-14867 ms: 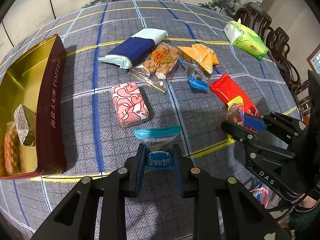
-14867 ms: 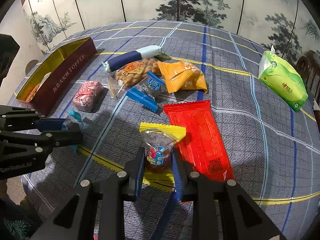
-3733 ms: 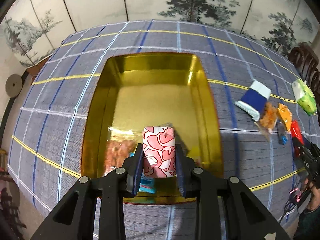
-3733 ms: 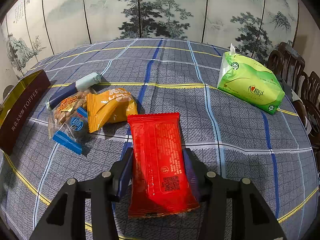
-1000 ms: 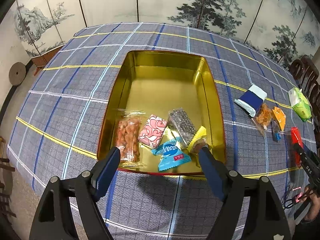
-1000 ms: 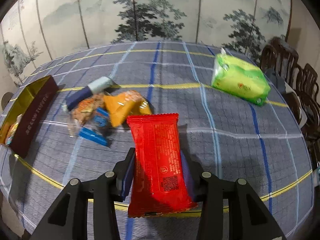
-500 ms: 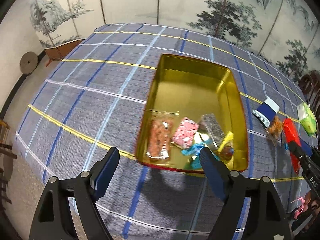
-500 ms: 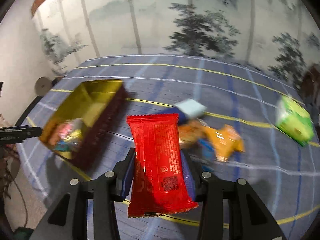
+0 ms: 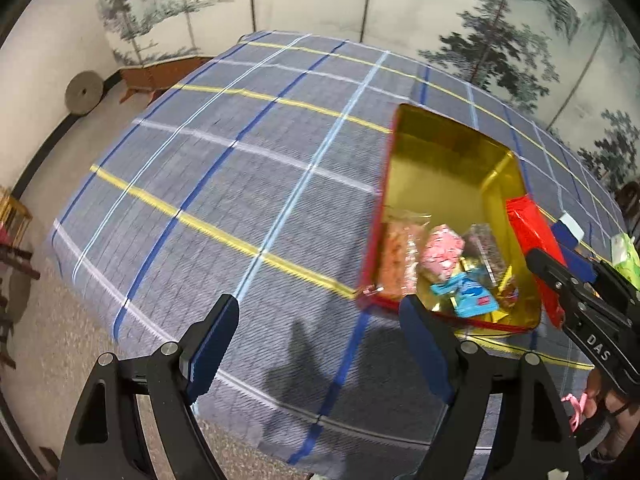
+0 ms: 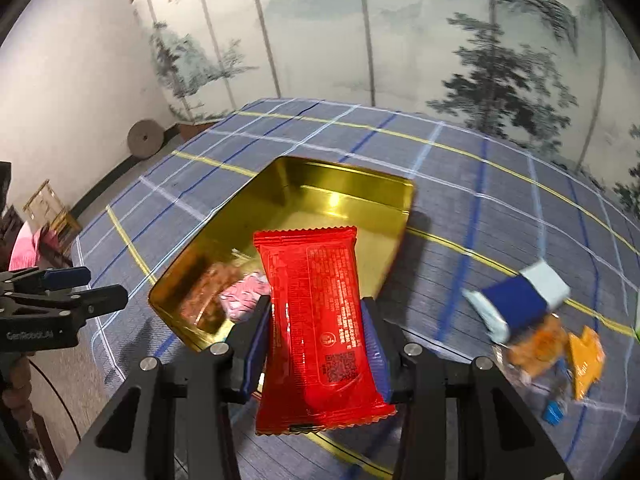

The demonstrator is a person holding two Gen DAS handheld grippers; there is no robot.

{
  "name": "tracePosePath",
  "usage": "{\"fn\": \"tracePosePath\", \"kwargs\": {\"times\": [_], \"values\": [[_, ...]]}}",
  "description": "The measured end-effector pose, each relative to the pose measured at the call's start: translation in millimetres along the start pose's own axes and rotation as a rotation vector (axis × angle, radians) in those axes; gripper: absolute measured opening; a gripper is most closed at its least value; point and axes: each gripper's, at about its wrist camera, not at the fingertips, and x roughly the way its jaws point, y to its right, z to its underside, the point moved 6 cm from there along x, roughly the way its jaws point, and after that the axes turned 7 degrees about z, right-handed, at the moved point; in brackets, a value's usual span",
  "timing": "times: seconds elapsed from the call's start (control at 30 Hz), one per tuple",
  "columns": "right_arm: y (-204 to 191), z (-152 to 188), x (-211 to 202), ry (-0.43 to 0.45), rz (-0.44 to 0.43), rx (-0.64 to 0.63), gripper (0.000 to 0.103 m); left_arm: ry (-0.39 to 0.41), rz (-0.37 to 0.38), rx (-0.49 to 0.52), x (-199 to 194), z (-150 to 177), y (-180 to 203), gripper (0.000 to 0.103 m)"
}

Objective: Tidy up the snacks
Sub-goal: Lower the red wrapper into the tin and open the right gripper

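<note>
carrying the red packet across, the right gripper now has the gold tin filling the middle of its view, where a second ago the same view showed the loose snacks on the checked tablecloth and the tin only at the far left edge; the blue and white packet and the orange bags have slid to the lower right of the frame. in the left wrist view the tin has moved from the centre to the right side, with the red packet now appearing over its right rim, held in the right gripper. this suggests the packet is about to be dropped in with the snacks already lying at the near end of the tin, among them the pink packet and the light blue wrapper, while several items are left on the cloth. the right gripper's jaws are set narrow, pads pressing both long sides of the red packet, which stands upright between them above the tin's near edge. the left gripper has its jaws spread wide with nothing between them, over bare cloth in the lower middle of its frame, beside the tin and not touching it.
</note>
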Motion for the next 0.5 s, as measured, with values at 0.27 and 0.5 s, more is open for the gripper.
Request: {"fn": "tracePosePath", "kwargs": {"times": [0.27,0.5], "values": [[-25.6,-4.4,20.4,-0.03,-0.007,-0.057,0.044,0.012,-0.01,-0.043,-6.4,1.6,-18.1,0.079],[-32.2,-7.3,33.7,-0.051,0.005,-0.083,0.044,0.022,-0.006,-0.042,-11.6,1.1,-21.3,0.079]]}}
